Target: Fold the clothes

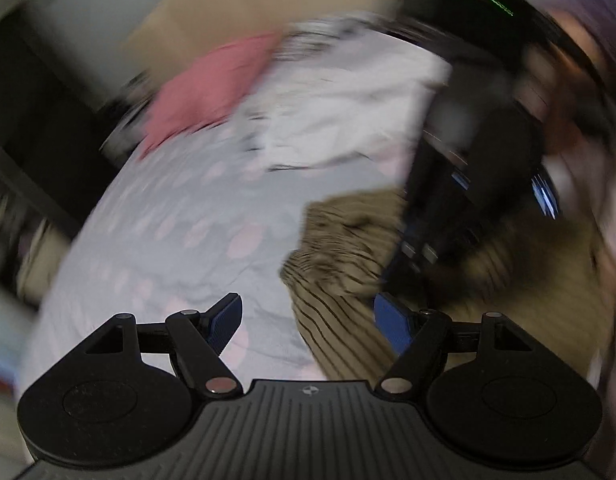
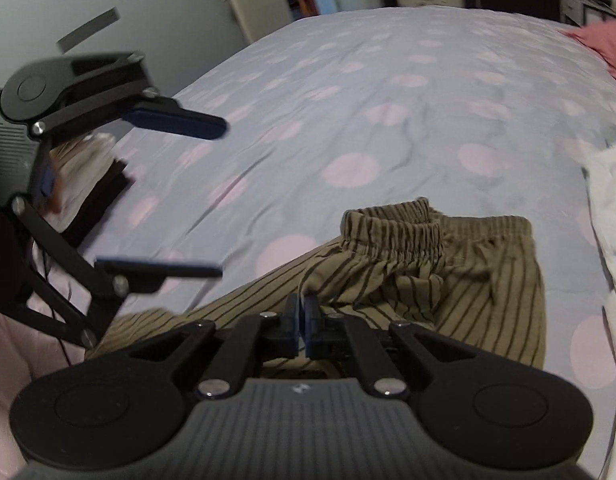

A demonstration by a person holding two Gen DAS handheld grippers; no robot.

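The striped brown pants [image 2: 448, 276] lie bunched up on the bed [image 2: 348, 100], near its closest edge, with the stretchy waist pointing toward the middle. The right claw [image 2: 302, 320] is pinched tight on a fold of the pants, likely so it can lift and pull the cloth flat. The left claw [image 1: 308, 320] is wide apart and holds nothing. It hangs over the bed by the pants, maybe ready to grab another side. A pink cloth [image 1: 212, 92] and a white cloth [image 1: 348, 112] wait near the far edge.
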